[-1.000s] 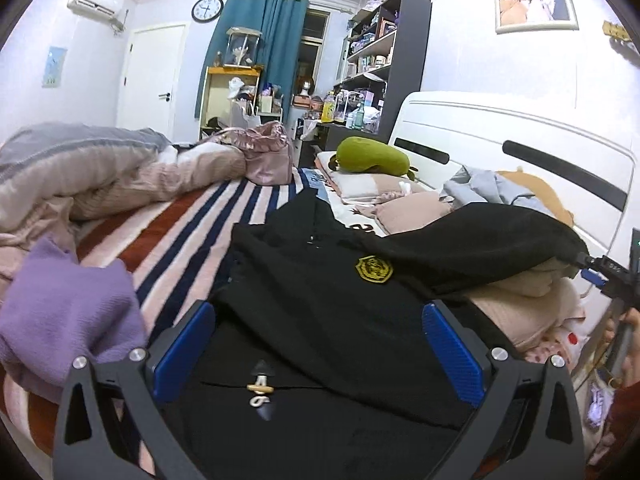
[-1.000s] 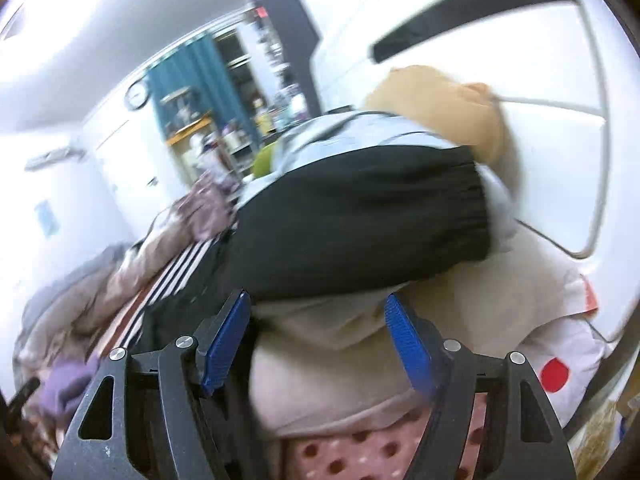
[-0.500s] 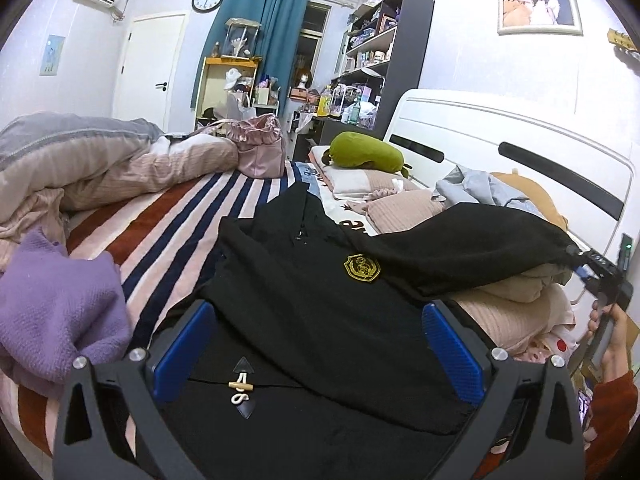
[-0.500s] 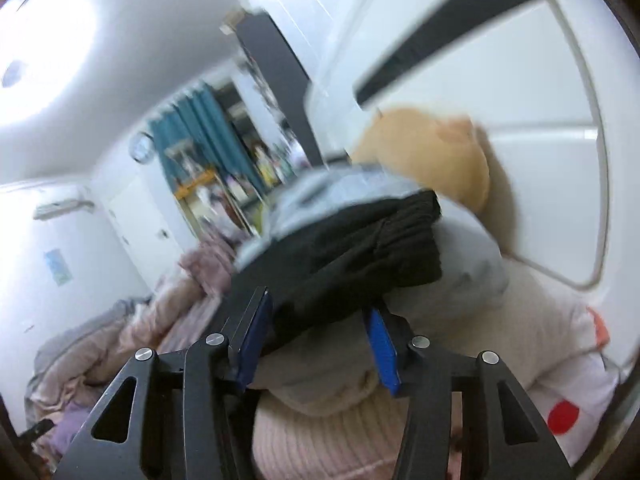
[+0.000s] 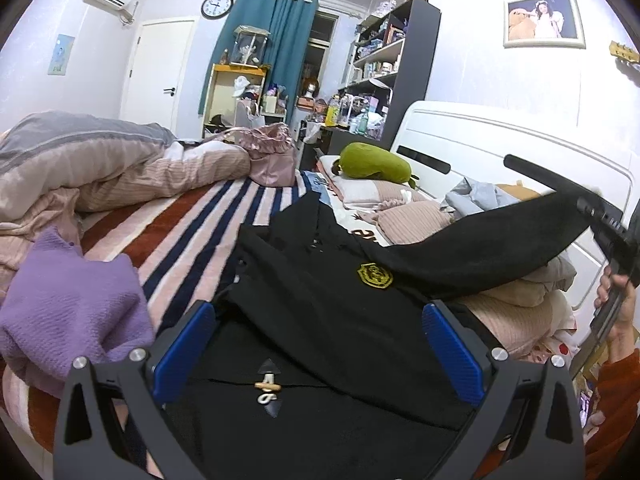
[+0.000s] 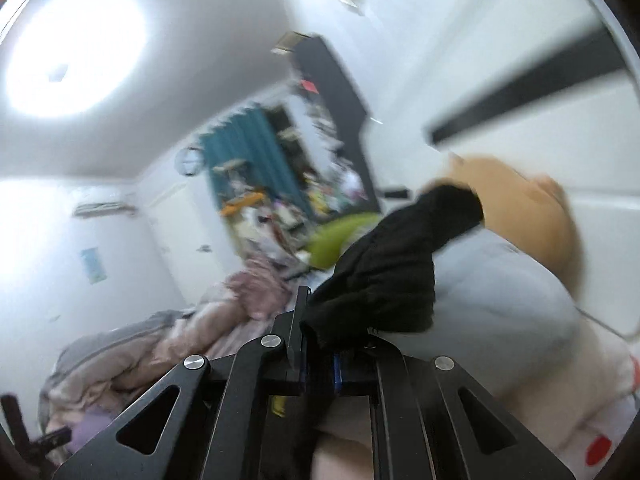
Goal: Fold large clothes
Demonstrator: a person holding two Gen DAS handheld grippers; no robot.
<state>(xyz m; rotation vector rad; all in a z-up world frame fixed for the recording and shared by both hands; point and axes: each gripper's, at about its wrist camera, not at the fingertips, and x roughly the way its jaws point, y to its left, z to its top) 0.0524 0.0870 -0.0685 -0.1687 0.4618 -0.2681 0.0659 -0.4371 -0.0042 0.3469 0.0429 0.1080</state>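
Spread wide, the left gripper (image 5: 320,344) hovers with its two blue-padded fingers (image 5: 186,350) apart over the body of a large black coat (image 5: 320,320), which lies on the striped bed sheet (image 5: 192,224) in pink, navy and rust. Nothing sits between the pads. On the coat's chest is a yellow badge (image 5: 375,275), and near the hem a pale toggle fastening (image 5: 267,388). One black sleeve (image 5: 492,252) is raised off the pillows, stretched toward the right gripper (image 5: 600,220), which a hand (image 5: 618,308) in a rust-red cuff holds at the frame's right edge. A crumpled purple knitted garment (image 5: 68,304) lies just beside the left finger. Beyond the coat, a green plush toy (image 5: 374,166) rests on pillows by the white headboard (image 5: 500,148), and a heaped pink and grey quilt (image 5: 100,164) fills the far left.

From the right wrist, the view is blurred. The right gripper (image 6: 320,372) has its fingers pressed together, pinching the bunched end of the black sleeve (image 6: 392,280), which stands up from between them. Behind it are a pale grey garment (image 6: 500,300) and a tan plush toy (image 6: 528,216) against the headboard (image 6: 520,120).
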